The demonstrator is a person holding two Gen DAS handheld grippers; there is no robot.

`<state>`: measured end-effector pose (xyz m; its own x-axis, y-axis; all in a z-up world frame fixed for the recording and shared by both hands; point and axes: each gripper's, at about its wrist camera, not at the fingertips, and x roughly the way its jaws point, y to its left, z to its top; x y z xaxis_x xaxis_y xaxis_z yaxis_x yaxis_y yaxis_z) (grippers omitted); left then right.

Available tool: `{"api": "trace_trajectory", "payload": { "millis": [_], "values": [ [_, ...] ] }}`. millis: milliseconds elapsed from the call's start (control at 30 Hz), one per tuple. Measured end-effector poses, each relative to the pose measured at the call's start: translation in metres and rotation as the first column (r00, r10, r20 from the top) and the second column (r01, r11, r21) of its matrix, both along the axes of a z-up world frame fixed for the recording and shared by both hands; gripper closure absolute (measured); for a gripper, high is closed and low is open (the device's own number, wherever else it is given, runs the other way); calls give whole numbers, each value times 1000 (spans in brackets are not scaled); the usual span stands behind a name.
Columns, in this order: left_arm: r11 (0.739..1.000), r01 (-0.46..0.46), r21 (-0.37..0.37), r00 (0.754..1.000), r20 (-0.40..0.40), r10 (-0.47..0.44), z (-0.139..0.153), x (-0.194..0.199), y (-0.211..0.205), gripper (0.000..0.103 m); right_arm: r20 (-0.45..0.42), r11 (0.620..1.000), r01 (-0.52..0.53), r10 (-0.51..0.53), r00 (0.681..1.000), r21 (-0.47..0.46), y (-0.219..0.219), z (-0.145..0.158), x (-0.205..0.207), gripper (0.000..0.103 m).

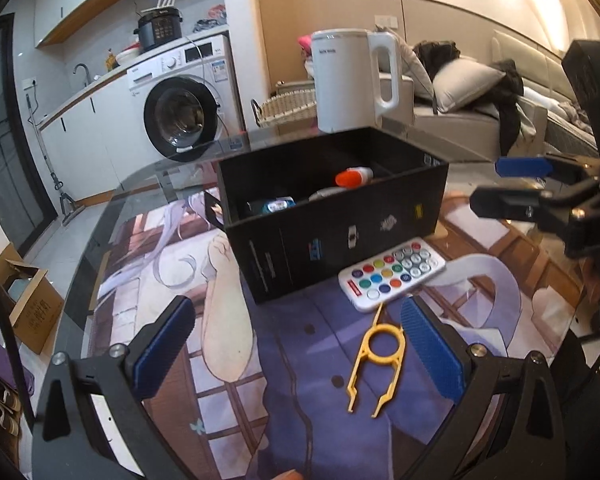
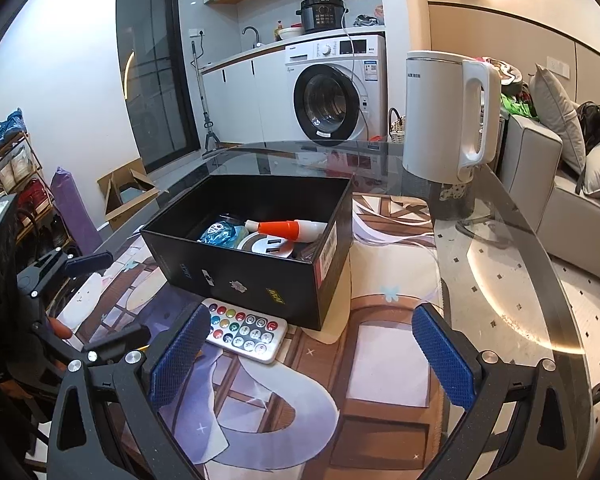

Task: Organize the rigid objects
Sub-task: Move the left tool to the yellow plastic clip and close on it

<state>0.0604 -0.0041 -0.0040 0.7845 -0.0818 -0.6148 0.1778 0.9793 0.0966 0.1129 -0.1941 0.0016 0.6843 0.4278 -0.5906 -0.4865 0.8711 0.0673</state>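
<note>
Both grippers hovered above the glass table (image 2: 512, 280) with nothing between their blue pads. Left gripper (image 1: 296, 344) had its jaws spread wide, on the near side of the black box (image 1: 332, 216); the yellow plastic clip tool (image 1: 376, 364) lay flat on the printed mat (image 1: 300, 420) just inside its right finger, untouched. Right gripper (image 2: 316, 356) was likewise spread open, in front of the box's near corner.

Against the box's near wall lay the white remote (image 2: 244, 330) with coloured buttons, touching or just beside it. Inside the box rested a white bottle with an orange cap (image 2: 288, 229), a blue packet (image 2: 220, 236) and a round white-and-grey item (image 2: 266, 246), the bottle lying across the others. Beyond the box, a white electric kettle (image 2: 444, 116) stood upright on the table.
</note>
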Motion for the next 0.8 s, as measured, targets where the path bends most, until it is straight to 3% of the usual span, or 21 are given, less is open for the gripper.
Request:
{"api": "trace_trajectory", "payload": {
  "millis": [167, 367, 700, 800],
  "values": [
    [998, 57, -24, 992, -108, -59, -12, 5, -2, 0, -9, 1000, 4, -4, 1000, -1, 0, -2, 3, 1],
    [996, 81, 35, 982, -171, -74, -24, 5, -11, 0, -17, 1000, 2, -2, 1000, -3, 0, -4, 4, 1],
    [1000, -11, 11, 979, -204, 13, -22, 12, 22, 0, -22, 1000, 17, -17, 1000, 2, -5, -7, 8, 1],
    [997, -79, 2, 975, -206, 78, -23, 16, 32, 0, -20, 1000, 15, -15, 1000, 1, -4, -7, 8, 1]
  ]
}}
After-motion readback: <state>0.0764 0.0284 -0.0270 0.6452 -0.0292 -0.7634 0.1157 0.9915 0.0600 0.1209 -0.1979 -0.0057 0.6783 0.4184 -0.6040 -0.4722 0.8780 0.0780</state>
